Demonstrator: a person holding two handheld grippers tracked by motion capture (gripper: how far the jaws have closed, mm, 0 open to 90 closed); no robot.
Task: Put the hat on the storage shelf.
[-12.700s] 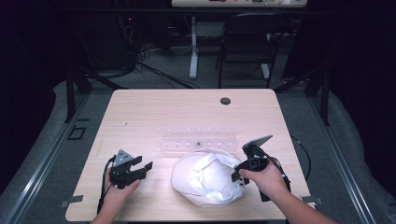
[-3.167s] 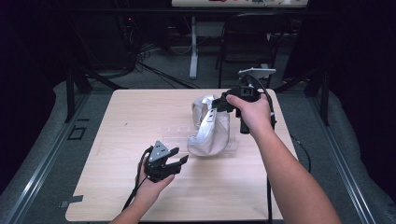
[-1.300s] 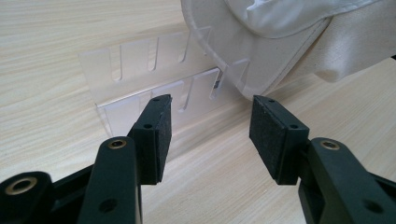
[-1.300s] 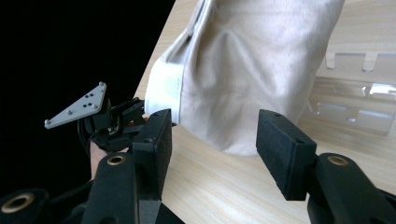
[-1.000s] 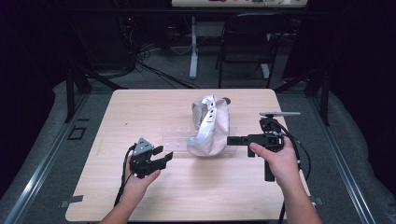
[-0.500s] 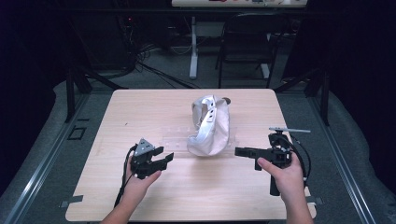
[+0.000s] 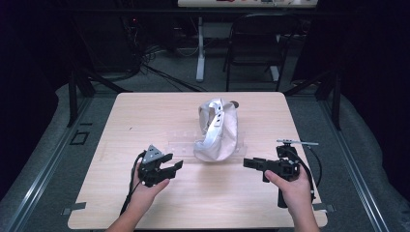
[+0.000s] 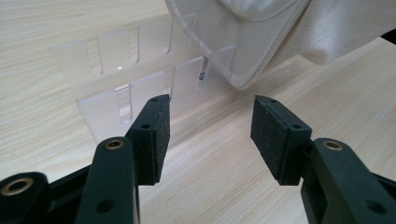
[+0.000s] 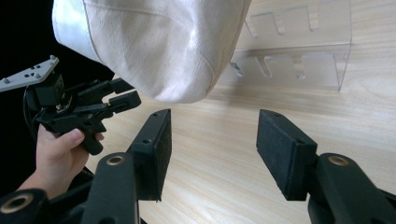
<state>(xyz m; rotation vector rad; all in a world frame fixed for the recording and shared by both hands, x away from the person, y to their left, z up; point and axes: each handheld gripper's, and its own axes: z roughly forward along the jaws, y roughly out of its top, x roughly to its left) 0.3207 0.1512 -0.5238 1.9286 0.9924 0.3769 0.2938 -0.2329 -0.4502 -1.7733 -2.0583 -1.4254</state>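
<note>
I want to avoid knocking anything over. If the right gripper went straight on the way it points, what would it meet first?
Probably the white cap resting on the clear slotted rack: the right gripper, open and empty, points at its lower edge. Depth is hard to judge.

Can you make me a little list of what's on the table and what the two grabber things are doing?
table: light wooden table
main thing: white cap, propped on the rack near the table's middle
rack: clear plastic slotted rack, under and beside the cap
left gripper: jaws open, nothing between them, pointing toward the rack and cap
right gripper: jaws open, nothing between them, pointing toward the cap
touching the cap: neither gripper
small dark round thing: behind the cap, too small to tell what it is
</note>
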